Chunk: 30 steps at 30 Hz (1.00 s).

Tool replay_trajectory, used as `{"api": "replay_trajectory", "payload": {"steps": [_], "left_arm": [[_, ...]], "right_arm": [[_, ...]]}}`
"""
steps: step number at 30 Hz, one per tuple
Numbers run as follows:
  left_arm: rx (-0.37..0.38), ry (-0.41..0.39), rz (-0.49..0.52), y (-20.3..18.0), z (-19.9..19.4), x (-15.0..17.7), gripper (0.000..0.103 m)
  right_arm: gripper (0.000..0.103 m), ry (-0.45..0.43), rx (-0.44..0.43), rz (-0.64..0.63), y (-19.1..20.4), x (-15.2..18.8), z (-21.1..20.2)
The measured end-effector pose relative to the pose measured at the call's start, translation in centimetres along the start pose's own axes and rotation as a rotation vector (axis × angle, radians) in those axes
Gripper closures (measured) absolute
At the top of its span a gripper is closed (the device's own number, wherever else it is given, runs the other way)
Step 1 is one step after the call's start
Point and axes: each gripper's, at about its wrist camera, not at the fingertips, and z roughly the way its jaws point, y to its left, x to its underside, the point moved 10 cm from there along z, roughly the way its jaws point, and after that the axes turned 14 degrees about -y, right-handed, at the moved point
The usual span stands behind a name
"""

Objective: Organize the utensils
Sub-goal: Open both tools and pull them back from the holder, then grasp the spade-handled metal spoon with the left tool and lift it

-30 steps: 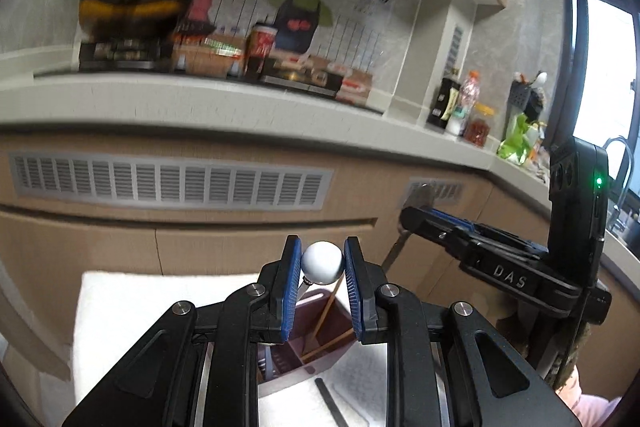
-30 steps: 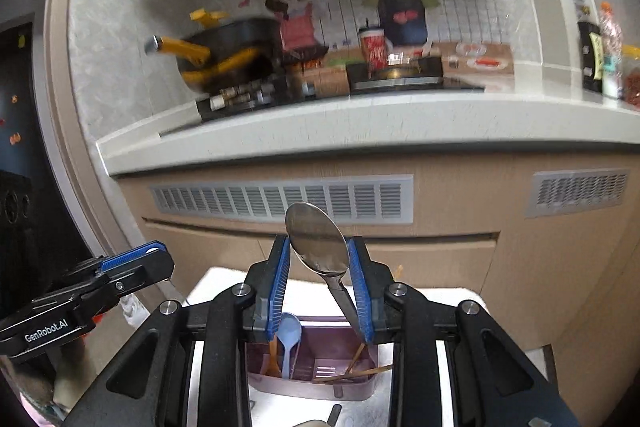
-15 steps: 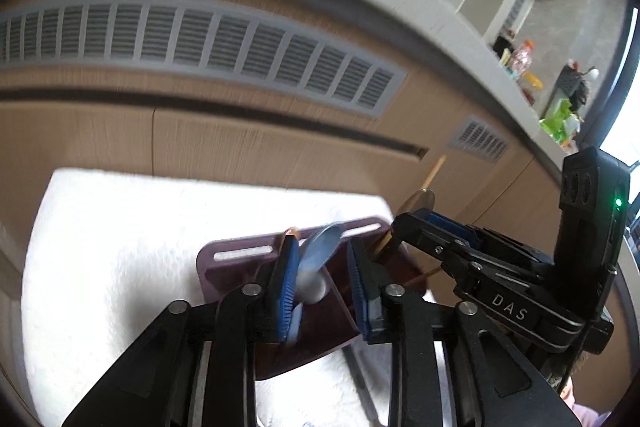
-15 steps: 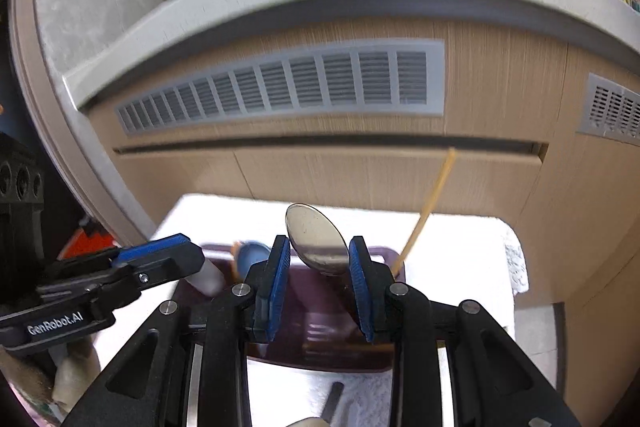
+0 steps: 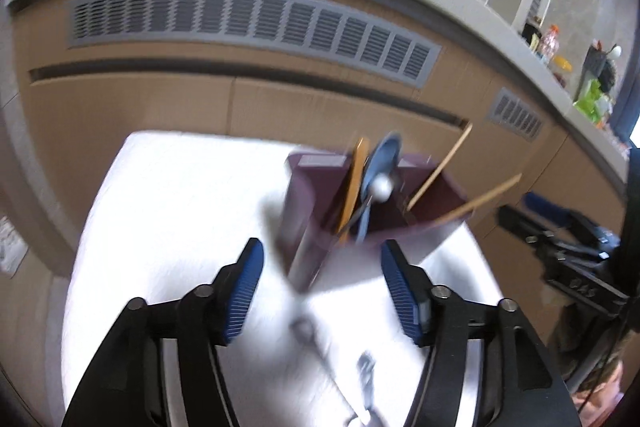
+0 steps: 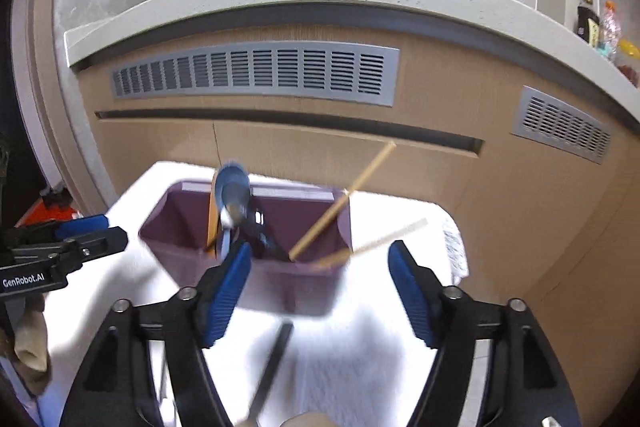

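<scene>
Beyond both sets of jaws, a purple holder [image 6: 256,267] is seen with spoons [image 6: 234,195] and chopsticks [image 6: 340,205] standing inside. Both the left gripper [image 5: 320,287] and right gripper [image 6: 320,287] are opening, with nothing gripped. A loose utensil [image 6: 272,363] below the jaws is judged light, stiff and slippery, best taken mid-handle.
</scene>
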Motion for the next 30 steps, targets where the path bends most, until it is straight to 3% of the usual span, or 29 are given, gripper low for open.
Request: {"api": "replay_trajectory", "payload": {"steps": [7,14,21,30], "left_arm": [[-0.087,0.071,0.054,1.3,-3.2,6.9,0.033],[-0.12,0.13,0.074,2.0,-5.1,11.2,0.027],[-0.102,0.187,0.039,1.5,-4.0,12.8,0.027],[-0.061,0.22,0.106,-1.5,-3.2,13.8,0.027]], "right_arm": [[0.012,0.074,0.046,-0.029,-0.6,5.9,-3.2],[0.011,0.188,0.092,-0.125,-0.5,12.2,-3.7],[0.008,0.235,0.14,-0.049,-2.5,15.5,-4.6],[0.006,0.181,0.16,0.048,-4.4,16.1,-6.3]]}}
